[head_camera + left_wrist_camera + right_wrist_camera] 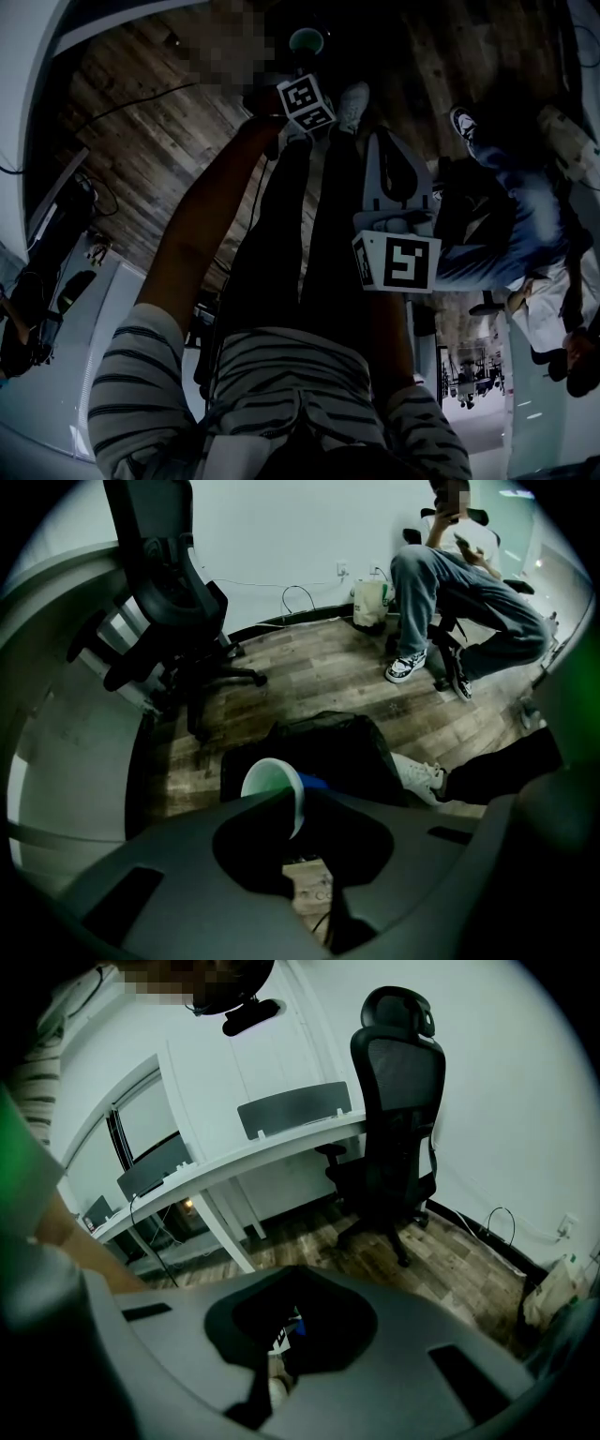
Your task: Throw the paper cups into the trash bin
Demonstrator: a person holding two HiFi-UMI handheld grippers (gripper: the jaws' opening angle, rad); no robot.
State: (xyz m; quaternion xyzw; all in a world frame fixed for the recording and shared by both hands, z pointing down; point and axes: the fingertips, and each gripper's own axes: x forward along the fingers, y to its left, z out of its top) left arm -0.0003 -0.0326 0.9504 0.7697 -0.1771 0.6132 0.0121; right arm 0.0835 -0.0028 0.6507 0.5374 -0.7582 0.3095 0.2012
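A paper cup [272, 787] with a white rim, green inside and blue outer wall is pinched by its rim in my left gripper [297, 825]. It lies tilted on its side over the trash bin [330, 745], which is lined with a black bag and stands on the wooden floor. In the head view the same cup [306, 40] shows beyond the left gripper [302, 64] at arm's length. My right gripper [382, 141] hangs lower beside my legs, jaws together and nothing between them; the right gripper view [281, 1365] shows only floor through the jaws.
A black office chair [173, 621] stands left of the bin. A seated person [459, 592] in jeans and sneakers is at the right, with a bag [371, 604] by the wall. A white desk [244, 1152] and another office chair [394, 1110] stand behind.
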